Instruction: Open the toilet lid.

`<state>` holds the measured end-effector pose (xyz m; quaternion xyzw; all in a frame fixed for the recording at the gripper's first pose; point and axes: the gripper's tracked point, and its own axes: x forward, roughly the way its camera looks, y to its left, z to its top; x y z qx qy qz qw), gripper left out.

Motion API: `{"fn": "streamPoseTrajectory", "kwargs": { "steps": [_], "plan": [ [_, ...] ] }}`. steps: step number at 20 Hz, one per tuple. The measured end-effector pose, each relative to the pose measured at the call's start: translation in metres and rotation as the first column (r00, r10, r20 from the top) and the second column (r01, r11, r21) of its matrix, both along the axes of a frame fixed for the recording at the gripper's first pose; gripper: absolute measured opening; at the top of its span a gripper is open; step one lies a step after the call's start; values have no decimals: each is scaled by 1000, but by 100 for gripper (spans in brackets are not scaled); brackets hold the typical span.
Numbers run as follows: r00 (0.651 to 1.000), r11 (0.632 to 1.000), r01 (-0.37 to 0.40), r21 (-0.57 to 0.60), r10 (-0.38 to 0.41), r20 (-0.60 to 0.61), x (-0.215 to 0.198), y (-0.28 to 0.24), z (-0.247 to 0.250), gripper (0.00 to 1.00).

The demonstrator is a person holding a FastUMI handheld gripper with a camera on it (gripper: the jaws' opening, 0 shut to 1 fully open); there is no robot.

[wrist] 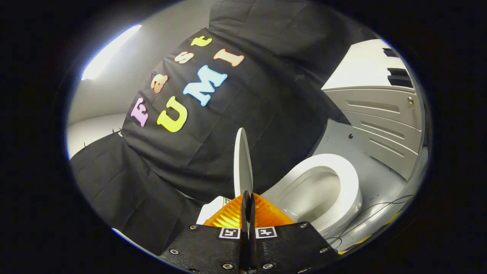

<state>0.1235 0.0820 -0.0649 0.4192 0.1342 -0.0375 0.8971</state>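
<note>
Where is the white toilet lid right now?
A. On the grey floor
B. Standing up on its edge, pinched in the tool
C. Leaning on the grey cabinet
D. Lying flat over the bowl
B: the white toilet lid stands raised, its edge held between the closed fingers of the tool, and the white toilet seat and bowl lie uncovered beside it.

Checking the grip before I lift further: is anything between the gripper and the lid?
Nothing. In the gripper view the gripper is shut on the lid, whose edge sits directly between its fingers, raised upright beside the seat.
</note>
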Motion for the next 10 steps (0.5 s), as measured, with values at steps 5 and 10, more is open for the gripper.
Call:
{"fn": "streamPoseTrajectory", "kwargs": {
  "steps": [5,10],
  "plan": [
    [999,997,-40,-60,42,33,8,27,23,0],
    [994,989,-87,-117,94,62,13,58,43,0]
  ]
}}
